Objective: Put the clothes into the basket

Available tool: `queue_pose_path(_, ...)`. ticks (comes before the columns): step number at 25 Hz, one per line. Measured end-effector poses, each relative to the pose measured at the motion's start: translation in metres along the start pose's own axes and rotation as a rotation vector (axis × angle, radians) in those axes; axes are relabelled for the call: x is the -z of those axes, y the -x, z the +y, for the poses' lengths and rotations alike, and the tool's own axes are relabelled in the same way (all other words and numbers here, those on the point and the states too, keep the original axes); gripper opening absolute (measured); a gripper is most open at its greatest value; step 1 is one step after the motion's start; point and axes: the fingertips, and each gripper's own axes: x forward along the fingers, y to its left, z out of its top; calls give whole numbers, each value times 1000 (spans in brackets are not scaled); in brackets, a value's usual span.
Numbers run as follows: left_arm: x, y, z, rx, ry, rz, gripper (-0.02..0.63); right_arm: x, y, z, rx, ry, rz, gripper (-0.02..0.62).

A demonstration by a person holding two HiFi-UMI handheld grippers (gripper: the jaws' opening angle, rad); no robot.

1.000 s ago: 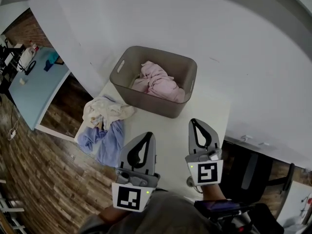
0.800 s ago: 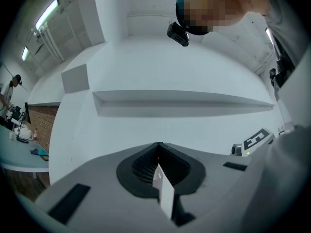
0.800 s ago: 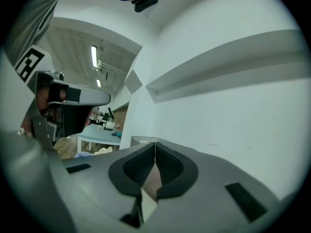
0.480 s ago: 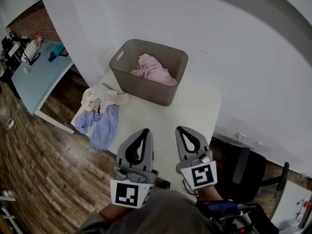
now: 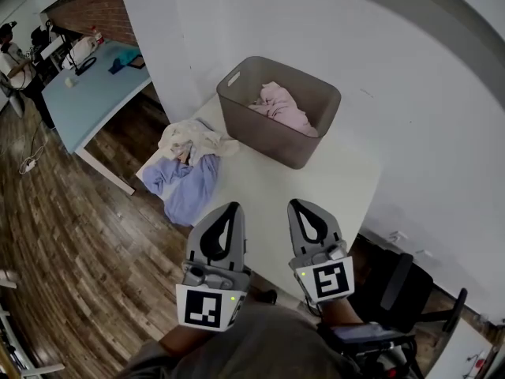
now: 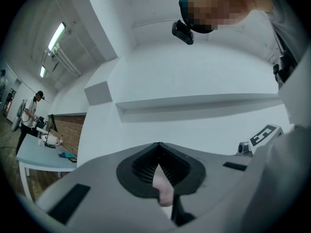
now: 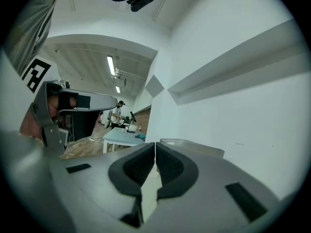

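**Both grippers closed and empty at the near edge; pile lies outside the basket**

Head view. A white table (image 5: pixel 331 181) stands against a white wall. The grey basket (image 5: pixel 268 136) stands upright at the table's far end, with a pink garment (image 5: pixel 280 105) crumpled inside it.

Just left of the basket, at the table's left edge, is a loose pile. A cream garment (image 5: pixel 192 140) lies on top, on the basket side. A blue garment (image 5: pixel 188 192) lies below it and nearer, and part of it droops over the edge. The cream cloth comes close to the basket's wall – whether it touches, I cannot tell.

The left gripper (image 5: pixel 230 208) and right gripper (image 5: pixel 297 204) sit side by side over the table's near edge. Both point toward the basket and are well apart from it and from the pile.

Left gripper view: the jaw tips are pressed together, with no cloth at the pads. A pinkish patch shows through the slot below the tips – possibly something beyond, but it is too blurred to name.

Right gripper view: the jaws meet tip to tip with nothing between them. The basket's rim is visible past them.

Surroundings: wooden floor (image 5: pixel 71 235), a blue table (image 5: pixel 91 93) at upper left with a person (image 5: pixel 12 54) beside it, and a black chair (image 5: pixel 394 287) at lower right
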Motion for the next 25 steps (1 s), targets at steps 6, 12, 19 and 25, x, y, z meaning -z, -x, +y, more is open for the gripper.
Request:
queue_pose_path(6,0,9,46,-70,-15,21,8,8,-39,28,-58,-23,24,11)
queue_pose_path(12,13,7,105,-116,-14,62,8,24,-99,56,-102,-46,58,12)
queue_pose_path(19,33,-16,180,-140,7,99,8,50,-180,81,-131,-78,117,47)
queue_pose_path(25,64,-44,242,-141,36,143,8,87,-252,98,-149,-106,185,90)
